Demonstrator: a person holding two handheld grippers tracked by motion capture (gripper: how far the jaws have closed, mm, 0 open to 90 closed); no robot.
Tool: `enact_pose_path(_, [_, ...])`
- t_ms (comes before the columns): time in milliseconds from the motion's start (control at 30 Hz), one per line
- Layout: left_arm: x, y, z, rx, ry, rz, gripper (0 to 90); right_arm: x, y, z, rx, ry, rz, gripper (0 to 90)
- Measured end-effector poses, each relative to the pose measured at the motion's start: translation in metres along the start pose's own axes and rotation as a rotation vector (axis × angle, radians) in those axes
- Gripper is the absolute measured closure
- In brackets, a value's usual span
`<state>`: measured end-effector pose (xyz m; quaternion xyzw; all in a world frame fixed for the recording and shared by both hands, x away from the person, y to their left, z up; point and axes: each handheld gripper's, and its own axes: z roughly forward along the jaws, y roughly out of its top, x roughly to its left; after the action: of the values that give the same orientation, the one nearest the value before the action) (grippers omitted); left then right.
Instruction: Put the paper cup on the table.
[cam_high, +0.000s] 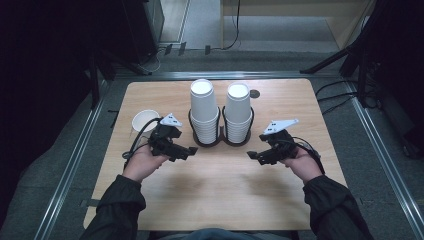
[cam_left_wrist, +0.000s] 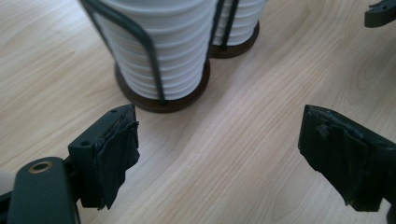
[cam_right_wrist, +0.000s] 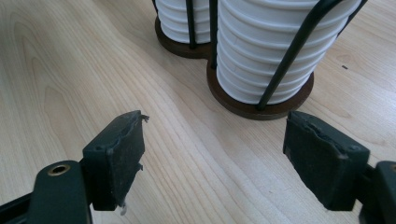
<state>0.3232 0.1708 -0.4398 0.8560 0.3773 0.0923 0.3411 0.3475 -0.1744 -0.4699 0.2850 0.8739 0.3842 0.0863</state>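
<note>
Low over the table, both grippers (left (cam_high: 186, 151), right (cam_high: 252, 155)) point inward, jaws apart.

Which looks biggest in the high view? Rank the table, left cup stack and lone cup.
1. table
2. left cup stack
3. lone cup, plainly the smallest; a single cup beside the stack.

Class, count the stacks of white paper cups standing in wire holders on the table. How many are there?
2: the left stack and the right stack stand side by side in the joined wire holders, mid-table.
</note>
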Motion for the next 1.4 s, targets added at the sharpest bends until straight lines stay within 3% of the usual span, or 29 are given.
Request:
enact_pose_path(200, [-0.012,0.001,0.013,-0.007,-0.007,0.020,12.3,0.001,-0.001,0.000,0.007,-0.007,-0.012,21.0])
enact_pose_path(467, [-0.023,0.004,0.036,0.025,-0.029,0.033,11.2,0.003,-0.005,-0.003,-0.008,-0.008,0.030,20.7])
enact_pose_path(567, [-0.030,0.007,0.043,0.026,-0.027,0.070,11.4,0.005,-0.006,-0.003,-0.004,-0.006,0.030,20.7])
enact_pose_path(633, [-0.034,0.009,0.048,0.022,-0.047,0.071,11.4,0.008,-0.007,-0.004,-0.005,-0.006,0.026,20.6])
enact_pose_path(800, [-0.040,0.014,0.054,0.004,-0.082,0.070,11.6,0.012,-0.010,-0.007,-0.003,-0.008,0.028,20.6])
enact_pose_path(933, [-0.044,0.016,0.059,-0.001,-0.051,0.119,12.1,0.015,-0.012,-0.006,0.003,-0.008,0.022,20.6])
enact_pose_path(1200, [-0.050,0.018,0.063,-0.021,-0.095,0.116,12.5,0.021,-0.011,-0.004,0.012,-0.002,0.006,20.6])
enact_pose_path(1400, [-0.049,0.017,0.061,-0.025,-0.105,0.106,12.6,0.023,-0.010,-0.001,0.017,0.006,-0.007,20.6])
